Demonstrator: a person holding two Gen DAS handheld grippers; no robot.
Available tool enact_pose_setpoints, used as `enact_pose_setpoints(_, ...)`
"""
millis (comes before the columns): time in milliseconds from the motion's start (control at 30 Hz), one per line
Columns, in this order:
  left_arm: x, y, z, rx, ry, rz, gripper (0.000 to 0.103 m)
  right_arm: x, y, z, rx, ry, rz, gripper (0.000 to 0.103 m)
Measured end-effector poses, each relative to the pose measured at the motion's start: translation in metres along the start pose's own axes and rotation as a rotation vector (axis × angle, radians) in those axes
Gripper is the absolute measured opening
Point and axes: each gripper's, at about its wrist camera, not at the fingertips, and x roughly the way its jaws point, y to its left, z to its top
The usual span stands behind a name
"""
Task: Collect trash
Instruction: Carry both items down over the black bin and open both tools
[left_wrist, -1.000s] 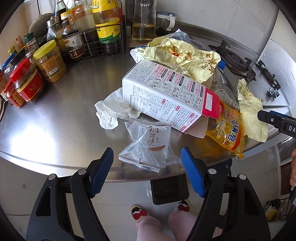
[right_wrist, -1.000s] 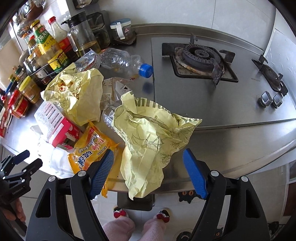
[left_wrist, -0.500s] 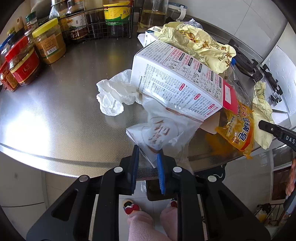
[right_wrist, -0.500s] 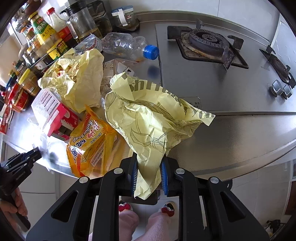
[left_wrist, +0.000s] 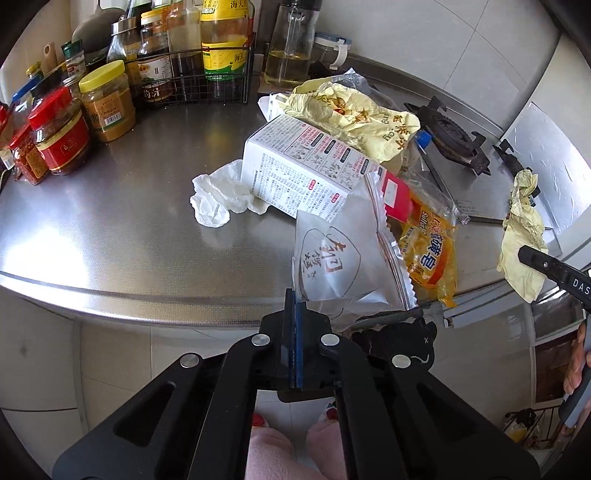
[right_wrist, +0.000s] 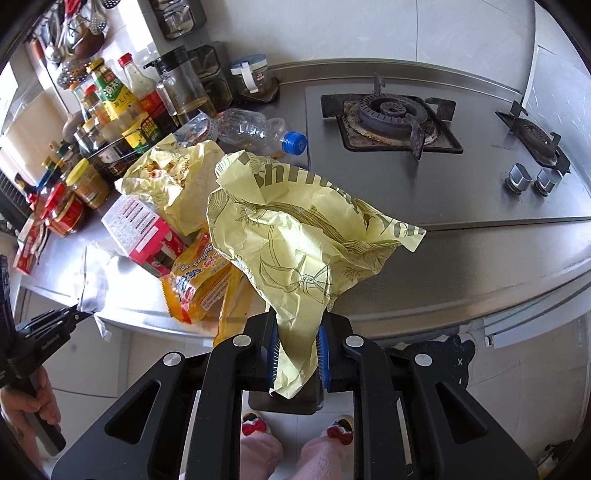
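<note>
Nearest the lens, left hand-held gripper clenched tight on the lower edge of a clear plastic wrapper printed with brown characters; wrapper lifted, hanging over the worktop's front edge. Right hand-held gripper clamped on the bottom of a crumpled pale yellow bag, blue pads pressing the bunched plastic from both sides, the rest of the bag standing up above the worktop edge. Just behind both, an orange soap packet lies flat at the edge, partly under the wrapper in the left view. Beyond it, a white and red carton on its side, a crumpled white tissue touching its left end. Farther back, a second yellow bag heaped against the carton, then an empty clear bottle with a blue cap lying on its side. At the rear left, jars and sauce bottles, some in a wire rack; rear right, gas burner.
</note>
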Motion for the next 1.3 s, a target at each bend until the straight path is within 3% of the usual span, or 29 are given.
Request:
enact_pose_setpoints(200, -0.025, -0.020, -0.032, 0.033, 0.013, -0.033, 0.000, -0.028, -0.007, -0.045, -0.012, 0.052, 0.063, 0.018)
enact_pose_setpoints(367, -0.015, -0.033, -0.075, 0.046, 0.081, -0.045, 0.000, -0.017, -0.011, -0.093, -0.039, 0.144, 0.075, 0.018)
enact_pose_setpoints(533, 0.022, -0.039, -0.109, 0.013, 0.173, -0.054, 0.000, 0.021, -0.014, -0.132, -0.078, 0.233, 0.078, 0.018)
enact_pose_setpoints(667, 0.067, -0.043, -0.124, -0.020, 0.237, -0.071, 0.000, 0.064, -0.017, -0.156, -0.071, 0.234, 0.118, 0.018)
enact_pose_setpoints(900, 0.163, -0.040, -0.141, -0.077, 0.331, -0.119, 0.000, 0.166, -0.022, -0.194, -0.025, 0.285, 0.195, 0.019)
enact_pose_setpoints(1233, 0.261, -0.029, -0.156, -0.106, 0.358, -0.104, 0.000, 0.266, -0.008, -0.223, -0.102, 0.328, 0.176, 0.021)
enact_pose_setpoints(1267, 0.267, -0.029, -0.157, -0.107, 0.363, -0.100, 0.002, 0.271, -0.006, -0.224, -0.103, 0.332, 0.183, 0.022)
enact_pose_setpoints(1300, 0.271, -0.026, -0.158, -0.111, 0.369, -0.093, 0.014, 0.275, -0.002, -0.224, -0.107, 0.338, 0.186, 0.023)
